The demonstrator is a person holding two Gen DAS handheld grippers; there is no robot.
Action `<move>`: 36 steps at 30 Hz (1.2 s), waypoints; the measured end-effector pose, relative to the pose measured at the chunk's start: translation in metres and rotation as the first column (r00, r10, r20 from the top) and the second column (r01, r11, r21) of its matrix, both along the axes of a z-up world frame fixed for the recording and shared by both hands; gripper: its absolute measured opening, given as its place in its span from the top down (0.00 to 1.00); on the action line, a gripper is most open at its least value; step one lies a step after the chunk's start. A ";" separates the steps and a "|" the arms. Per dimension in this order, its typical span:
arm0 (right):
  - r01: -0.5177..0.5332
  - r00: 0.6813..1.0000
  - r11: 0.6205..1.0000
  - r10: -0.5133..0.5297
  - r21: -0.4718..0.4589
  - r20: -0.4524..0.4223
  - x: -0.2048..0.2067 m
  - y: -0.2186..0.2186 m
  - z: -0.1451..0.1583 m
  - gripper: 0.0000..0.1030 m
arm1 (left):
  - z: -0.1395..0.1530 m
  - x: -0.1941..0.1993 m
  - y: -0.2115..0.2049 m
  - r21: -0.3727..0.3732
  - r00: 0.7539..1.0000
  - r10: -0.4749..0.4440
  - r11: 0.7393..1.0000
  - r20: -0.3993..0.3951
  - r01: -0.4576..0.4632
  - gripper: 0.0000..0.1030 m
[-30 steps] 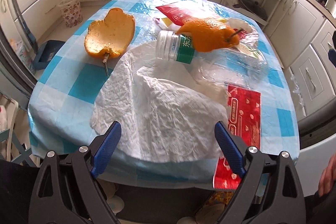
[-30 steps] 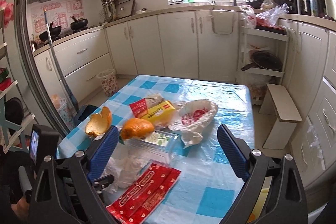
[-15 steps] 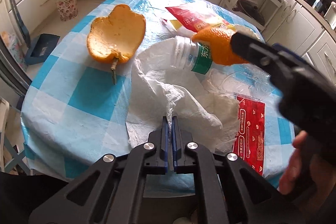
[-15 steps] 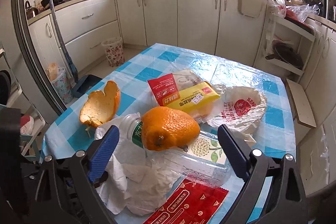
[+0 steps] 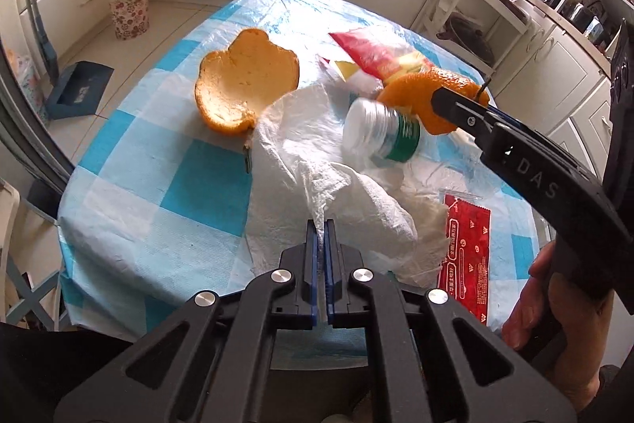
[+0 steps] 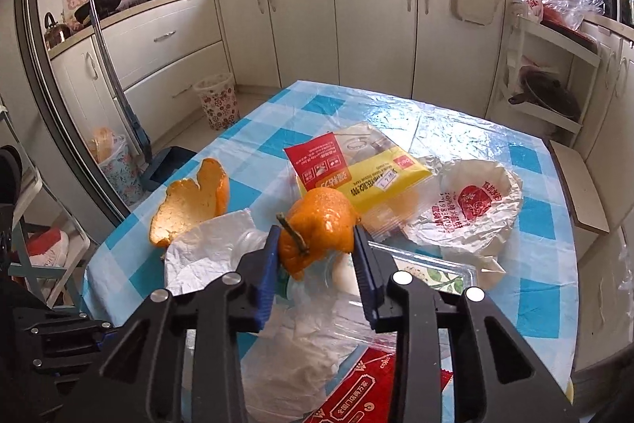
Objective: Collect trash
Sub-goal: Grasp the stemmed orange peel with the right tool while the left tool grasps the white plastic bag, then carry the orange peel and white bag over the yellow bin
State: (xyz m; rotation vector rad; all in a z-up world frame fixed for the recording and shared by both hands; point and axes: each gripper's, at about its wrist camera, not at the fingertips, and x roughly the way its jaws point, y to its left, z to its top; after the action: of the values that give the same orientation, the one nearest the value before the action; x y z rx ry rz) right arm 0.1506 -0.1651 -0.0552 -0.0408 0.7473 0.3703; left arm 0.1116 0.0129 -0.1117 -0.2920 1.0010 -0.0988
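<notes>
My left gripper (image 5: 321,226) is shut on the near edge of a crumpled white plastic bag (image 5: 317,161) and holds that edge up off the checked table (image 5: 198,185). An orange peel with a stem (image 6: 321,217) rests on a clear bottle with a green label (image 5: 380,137) that lies on its side. The jaws of my right gripper (image 6: 316,229) are closing on this peel, and both pads touch its sides. In the left wrist view one right finger (image 5: 455,106) lies against the same peel (image 5: 416,90). A second, open peel (image 5: 245,86) lies at the left.
A red wrapper (image 5: 467,244) lies at the near right edge. A yellow and red packet (image 6: 356,169), a white bag with red print (image 6: 467,201) and a clear plastic box (image 6: 428,268) lie further back. A flowered wastebasket (image 6: 218,102) stands on the floor. A hand (image 5: 554,304) holds the right gripper.
My left gripper closed on the white bag's edge and pulled it up. My right gripper came down over the stemmed peel and its jaws narrowed onto it.
</notes>
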 end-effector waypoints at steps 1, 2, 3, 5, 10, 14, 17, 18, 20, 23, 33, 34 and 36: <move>0.001 1.000 1.000 -0.001 0.015 0.007 -0.001 -0.002 0.003 0.67 | 0.003 -0.002 0.000 0.003 1.000 0.002 1.000 0.011 -0.002 0.97; 0.002 1.000 0.999 -0.003 0.034 0.016 -0.002 -0.004 0.006 0.67 | 0.006 -0.003 0.000 0.005 1.000 0.003 1.000 0.022 -0.003 0.97; 0.002 1.000 0.998 -0.004 0.056 0.028 -0.003 -0.007 0.009 0.67 | 0.009 -0.005 0.000 0.006 0.999 0.006 1.000 0.034 -0.006 0.97; 0.000 0.998 0.996 -0.006 0.092 0.059 -0.007 -0.011 0.018 0.68 | 0.015 -0.008 0.002 0.000 0.998 0.013 1.000 0.063 -0.013 0.97; 0.001 0.992 0.990 -0.019 0.143 0.123 -0.014 -0.020 0.035 0.70 | 0.029 -0.013 0.006 -0.014 0.991 0.036 0.999 0.131 -0.035 0.97; 0.014 0.987 0.986 -0.041 0.168 0.158 -0.018 -0.032 0.045 0.70 | 0.041 -0.019 0.007 -0.007 0.981 0.052 0.999 0.187 -0.052 0.97; 0.031 0.980 0.981 -0.068 0.191 0.186 -0.022 -0.044 0.053 0.71 | 0.048 -0.022 0.005 0.000 0.975 0.057 0.998 0.216 -0.058 0.97; 0.039 0.978 0.979 -0.079 0.199 0.194 -0.023 -0.048 0.055 0.72 | 0.050 -0.024 0.003 0.002 0.973 0.055 0.998 0.225 -0.057 0.97; 0.054 0.974 0.975 -0.099 0.214 0.206 -0.026 -0.057 0.059 0.72 | 0.054 -0.028 -0.001 0.008 0.969 0.046 0.999 0.241 -0.049 0.97; 0.071 0.968 0.972 -0.122 0.225 0.220 -0.033 -0.069 0.064 0.72 | 0.059 -0.038 -0.015 0.022 0.965 0.012 1.000 0.262 -0.018 0.97; 0.181 0.940 0.955 -0.238 0.233 0.246 -0.068 -0.131 0.074 0.72 | 0.068 -0.068 -0.089 0.046 0.943 -0.167 0.986 0.289 0.161 0.97; 0.198 0.935 0.951 -0.256 0.237 0.245 -0.071 -0.140 0.074 0.72 | 0.069 -0.072 -0.098 0.049 0.938 -0.187 0.982 0.291 0.180 0.97; 0.233 0.925 0.940 -0.293 0.248 0.240 -0.079 -0.158 0.074 0.72 | 0.070 -0.079 -0.114 0.053 0.930 -0.219 0.976 0.294 0.213 0.97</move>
State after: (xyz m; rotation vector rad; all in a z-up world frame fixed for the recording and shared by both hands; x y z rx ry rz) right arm 0.0717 -0.3234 0.0185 0.2096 0.4261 0.1789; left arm 0.0324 -0.1008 -0.0415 -0.1408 0.7294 -0.3247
